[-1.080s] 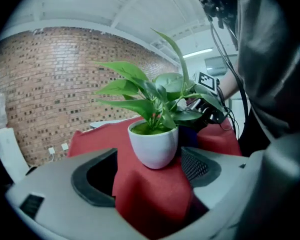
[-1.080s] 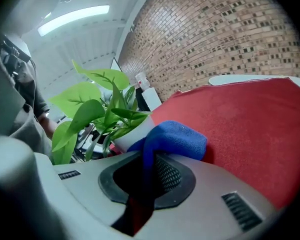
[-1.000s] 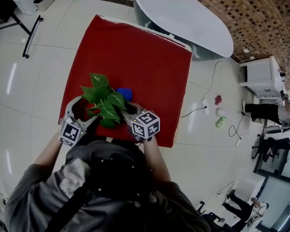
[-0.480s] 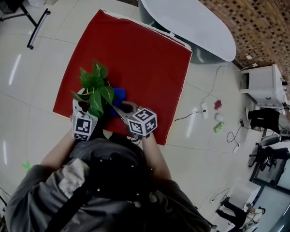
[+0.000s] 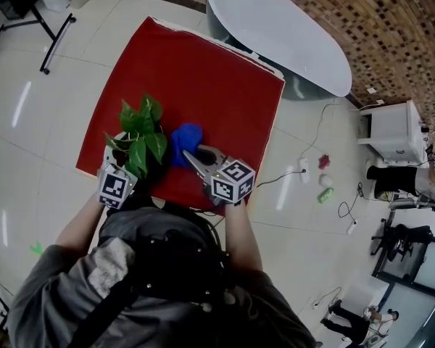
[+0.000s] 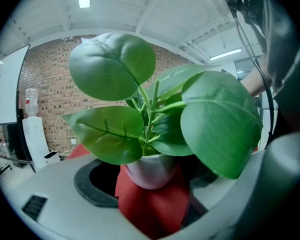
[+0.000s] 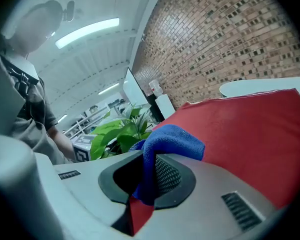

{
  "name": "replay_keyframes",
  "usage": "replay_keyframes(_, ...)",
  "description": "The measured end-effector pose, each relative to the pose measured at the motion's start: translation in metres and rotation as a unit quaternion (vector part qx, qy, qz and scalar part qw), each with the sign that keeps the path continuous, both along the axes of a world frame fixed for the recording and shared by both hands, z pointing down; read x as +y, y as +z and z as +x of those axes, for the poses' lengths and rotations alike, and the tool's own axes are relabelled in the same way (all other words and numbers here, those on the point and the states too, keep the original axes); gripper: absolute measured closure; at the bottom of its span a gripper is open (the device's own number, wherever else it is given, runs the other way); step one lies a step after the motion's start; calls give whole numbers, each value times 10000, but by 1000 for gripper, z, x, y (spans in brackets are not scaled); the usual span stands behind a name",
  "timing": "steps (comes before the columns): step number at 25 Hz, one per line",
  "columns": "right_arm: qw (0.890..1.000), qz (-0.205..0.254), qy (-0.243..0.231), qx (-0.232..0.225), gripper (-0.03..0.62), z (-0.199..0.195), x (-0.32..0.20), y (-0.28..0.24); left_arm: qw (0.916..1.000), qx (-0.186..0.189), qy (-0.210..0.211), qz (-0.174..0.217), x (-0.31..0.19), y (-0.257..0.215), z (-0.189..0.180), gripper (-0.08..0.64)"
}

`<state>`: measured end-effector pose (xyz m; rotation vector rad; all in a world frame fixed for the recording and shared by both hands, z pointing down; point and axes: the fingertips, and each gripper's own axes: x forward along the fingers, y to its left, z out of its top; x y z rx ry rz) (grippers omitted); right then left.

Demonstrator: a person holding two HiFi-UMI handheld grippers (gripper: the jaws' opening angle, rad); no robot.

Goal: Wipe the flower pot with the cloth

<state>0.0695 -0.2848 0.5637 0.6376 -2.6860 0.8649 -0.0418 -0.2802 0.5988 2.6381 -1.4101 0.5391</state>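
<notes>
The flower pot [image 6: 150,171] stands upright near the near-left corner of the red tabletop [image 5: 203,71], its broad green leaves [image 5: 141,133] spreading above it; the left gripper [image 5: 122,159] reaches in from the near edge, its jaws held wide and set against either side of the white pot, so the pot fills the gap between them; the right gripper [image 5: 195,156] lies just to the right of the pot, near the near edge, its jaws nearly closed and pinching a fold of the blue cloth [image 7: 172,139]; the rest of the cloth bunches on the tabletop beside the leaves.
</notes>
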Motion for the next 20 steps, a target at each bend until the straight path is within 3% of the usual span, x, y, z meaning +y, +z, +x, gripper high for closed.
replay_keyframes(8,9991,-221,-372,26,531,-40,-13,22,9929,218,1156,-198,1,2,2,155)
replay_keyframes(14,9981,-420,-448,-10,531,-49,-24,29,9846,300,1691,-337,-6,0,1,155)
replay_keyframes(20,9970,-551,-484,264,531,-48,-38,54,9748,283,2168,-435,-12,7,5,153)
